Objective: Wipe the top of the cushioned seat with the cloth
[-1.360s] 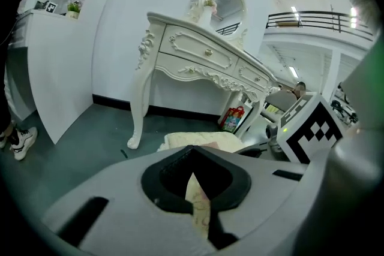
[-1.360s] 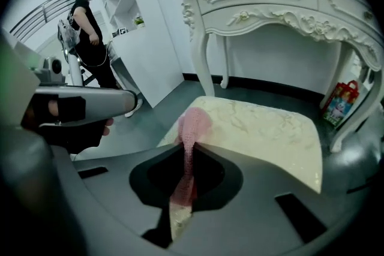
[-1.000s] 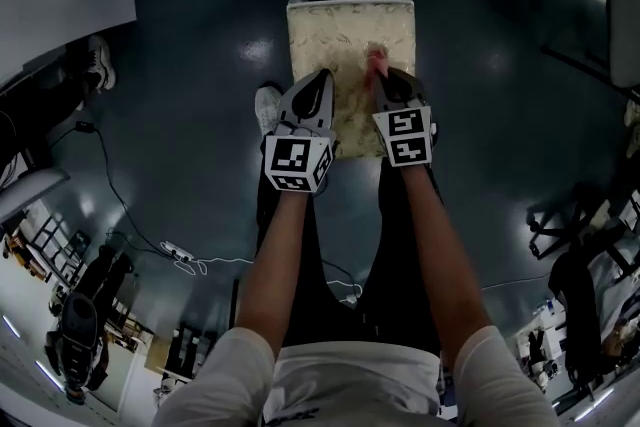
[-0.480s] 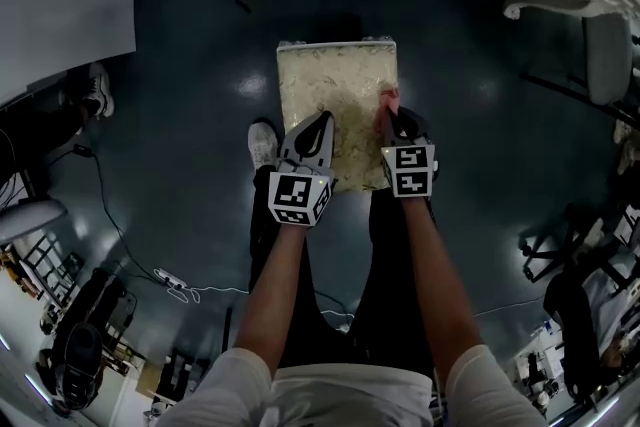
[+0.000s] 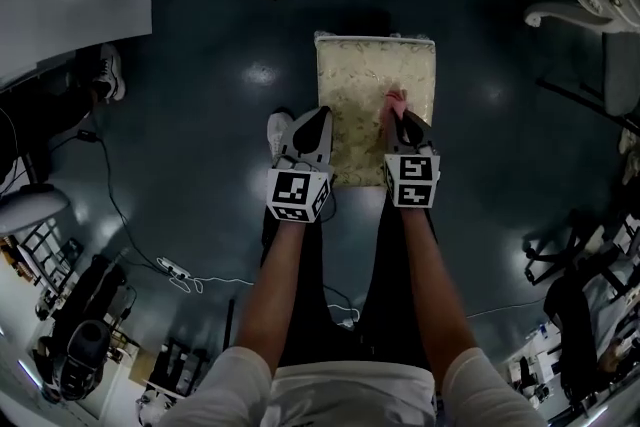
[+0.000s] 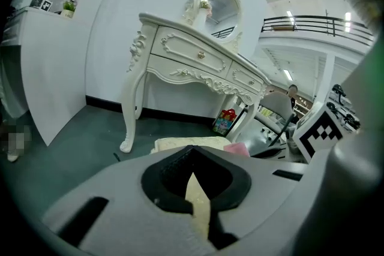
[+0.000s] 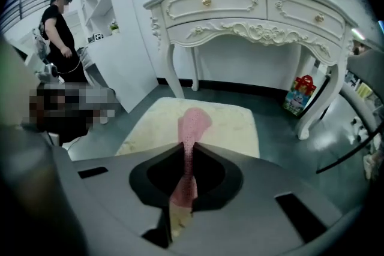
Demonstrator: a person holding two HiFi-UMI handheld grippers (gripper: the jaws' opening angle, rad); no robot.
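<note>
The cushioned seat (image 5: 375,90) is a cream rectangle on the dark floor, seen too in the right gripper view (image 7: 228,123) and the left gripper view (image 6: 180,142). My right gripper (image 5: 400,120) is shut on the pink cloth (image 7: 192,129), whose free end (image 5: 394,99) hangs over the seat's right half. My left gripper (image 5: 318,120) is shut with nothing held, over the seat's near left edge. From the left gripper view the cloth (image 6: 239,148) shows as a pink patch beside the seat.
A white ornate dressing table (image 7: 252,9) with a mirror (image 6: 223,6) stands just beyond the seat. A white panel wall (image 6: 54,69) is at the left. Cables (image 5: 190,270) lie on the floor, and a person (image 7: 57,27) stands at far left.
The head view has shifted, so seat and grippers sit further right in the frame. The right gripper with the cloth stays over the seat's right half. Both grippers remain shut.
</note>
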